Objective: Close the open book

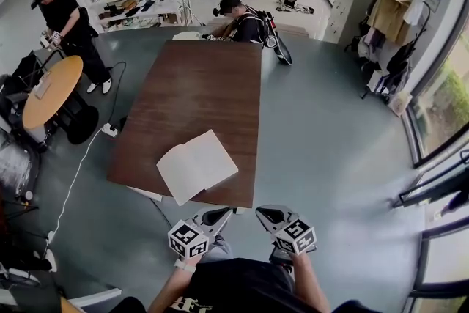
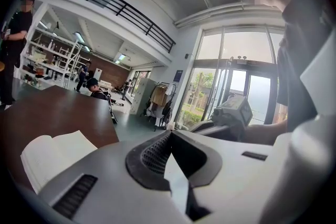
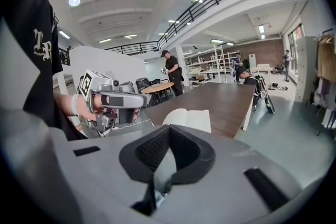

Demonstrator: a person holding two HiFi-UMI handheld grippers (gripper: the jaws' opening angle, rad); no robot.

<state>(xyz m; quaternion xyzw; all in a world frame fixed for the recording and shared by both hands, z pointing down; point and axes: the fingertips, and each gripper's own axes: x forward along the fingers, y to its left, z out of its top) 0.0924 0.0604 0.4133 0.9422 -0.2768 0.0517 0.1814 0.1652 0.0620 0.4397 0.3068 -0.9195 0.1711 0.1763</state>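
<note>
An open book (image 1: 196,165) with white pages lies flat near the front edge of the long brown table (image 1: 198,84). Both grippers hover off the table, just short of that edge and close to my body. My left gripper (image 1: 218,215) is shut with nothing in it and sits below the book's right corner. My right gripper (image 1: 267,214) is beside it, also shut and empty. The left gripper view shows the book (image 2: 52,157) to the left beyond the closed jaws. In the right gripper view the book (image 3: 189,118) lies straight ahead, with the left gripper (image 3: 113,99) to the side.
A person (image 1: 242,20) sits at the table's far end. A round wooden table (image 1: 51,88) and a standing person (image 1: 66,22) are at the left, with a white cable (image 1: 77,172) on the floor. A clothes rack (image 1: 396,40) and glass walls stand at the right.
</note>
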